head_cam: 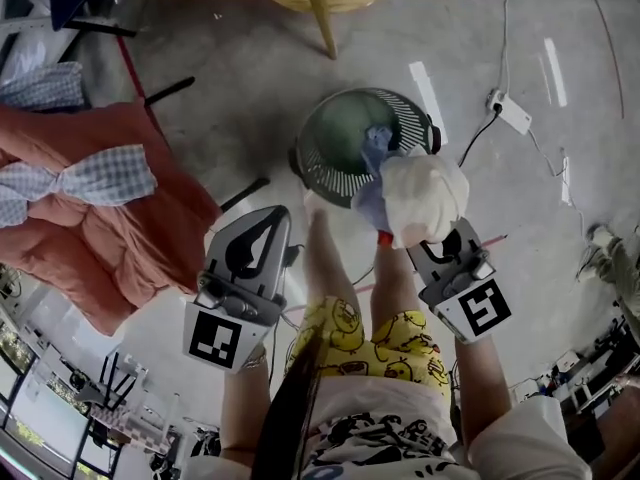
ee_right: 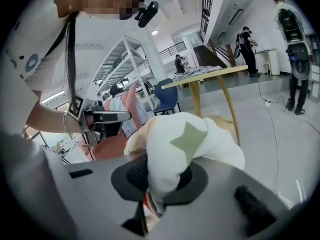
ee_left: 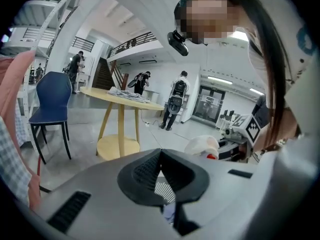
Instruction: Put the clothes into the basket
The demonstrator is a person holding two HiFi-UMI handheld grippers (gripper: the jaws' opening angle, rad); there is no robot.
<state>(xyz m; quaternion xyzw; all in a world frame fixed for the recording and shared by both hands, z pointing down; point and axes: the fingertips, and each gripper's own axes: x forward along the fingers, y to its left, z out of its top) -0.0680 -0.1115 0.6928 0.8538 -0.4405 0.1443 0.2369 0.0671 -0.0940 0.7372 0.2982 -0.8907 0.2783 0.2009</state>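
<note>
**Right gripper.** The right gripper (ee_right: 159, 180) has its jaws nearly together. The pads (ee_right: 134, 177) are clamped on a fold of the cream garment (ee_right: 186, 143), which carries a green star patch. The garment bunches up and forward from the fingers as a rounded bundle. It has no clear long axis, and a short tail hangs down between the jaws.

**Target.** The basket (head_cam: 325, 165) stands on the floor, ahead of these fingers and below them. In the head view, the bundle overlaps the basket's rim on the side nearest the right hand. It sits off centre, toward that hand. A blue cloth (head_cam: 376, 144) already lies inside the basket.

**Left gripper.** The left gripper (ee_left: 160, 153) has its jaw tips closed against each other, with nothing gripped. It lies near the basket's opposite side and short of the rim.

**Next move.** This is likely to fall to the right hand, which is nearer and loaded. The bundle probably needs to go forward and inward over the opening before the jaws release.
</note>
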